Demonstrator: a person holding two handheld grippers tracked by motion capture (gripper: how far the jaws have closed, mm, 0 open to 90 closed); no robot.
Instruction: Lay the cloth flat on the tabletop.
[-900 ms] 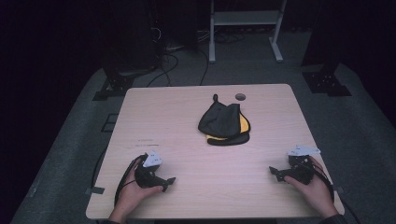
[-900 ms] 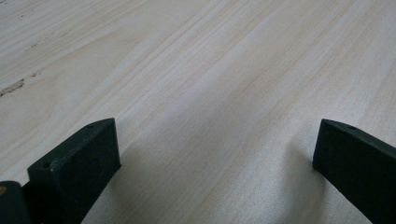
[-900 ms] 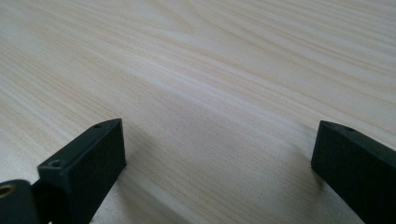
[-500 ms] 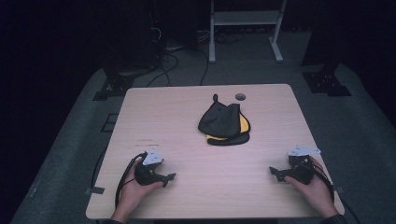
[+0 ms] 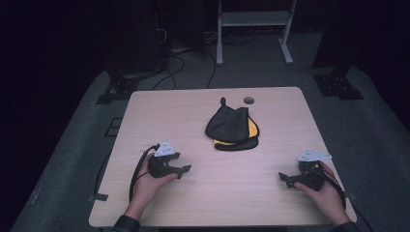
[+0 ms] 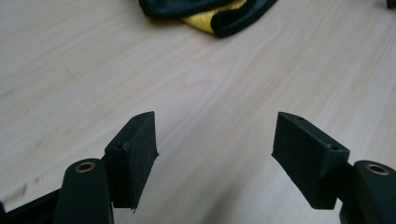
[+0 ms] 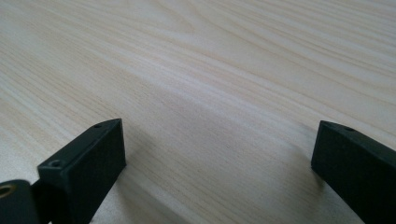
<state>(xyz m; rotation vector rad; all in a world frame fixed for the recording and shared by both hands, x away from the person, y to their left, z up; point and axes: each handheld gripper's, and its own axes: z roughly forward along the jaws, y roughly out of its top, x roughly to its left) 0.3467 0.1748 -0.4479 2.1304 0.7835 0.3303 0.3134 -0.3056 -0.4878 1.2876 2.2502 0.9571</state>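
Plainly, no writing reads on the black-and-yellow cloth (image 5: 233,129) or either open gripper.

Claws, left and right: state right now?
Left claw: open, nothing between its jaws, bare table ahead.
Right claw: open, empty, over bare table.

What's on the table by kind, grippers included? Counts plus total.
Cloth pouches, black and yellow: 1, the pouch near the table's middle.
Handheld grippers: 2, the left gripper and the right gripper, both open and holding nothing.
Total: 3 on the wooden table.
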